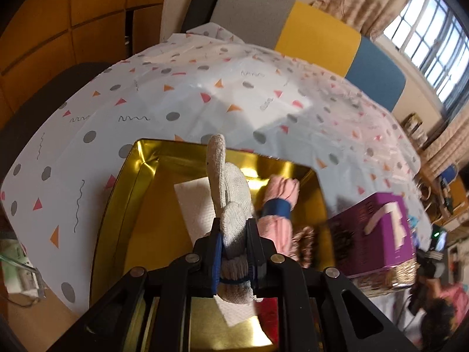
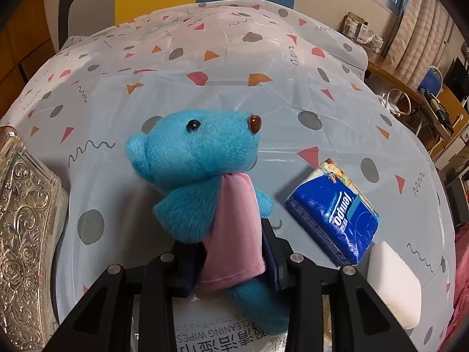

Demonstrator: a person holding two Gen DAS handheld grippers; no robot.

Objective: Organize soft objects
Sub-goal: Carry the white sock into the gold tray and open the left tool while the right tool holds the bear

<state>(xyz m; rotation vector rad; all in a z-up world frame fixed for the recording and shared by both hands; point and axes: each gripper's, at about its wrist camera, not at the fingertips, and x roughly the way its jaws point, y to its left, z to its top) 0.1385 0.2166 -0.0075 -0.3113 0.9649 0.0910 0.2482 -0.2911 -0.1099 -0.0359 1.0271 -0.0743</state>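
Left tongs (image 1: pixel 234 243) clamped on white knit glove (image 1: pixel 231 199) above gold tin (image 1: pixel 117 205); right tongs (image 2: pixel 234 252) gripping blue plush toy (image 2: pixel 199 158).

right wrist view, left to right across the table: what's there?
Embossed silver tin → blue plush toy, held in the right gripper → blue tissue pack → white block.

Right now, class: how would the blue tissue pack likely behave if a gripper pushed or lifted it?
The blue tissue pack lies flat on the tablecloth, so it should slide, not roll. Its glossy wrapper looks slippery. It is probably light and squashy, denting under a firm pinch.
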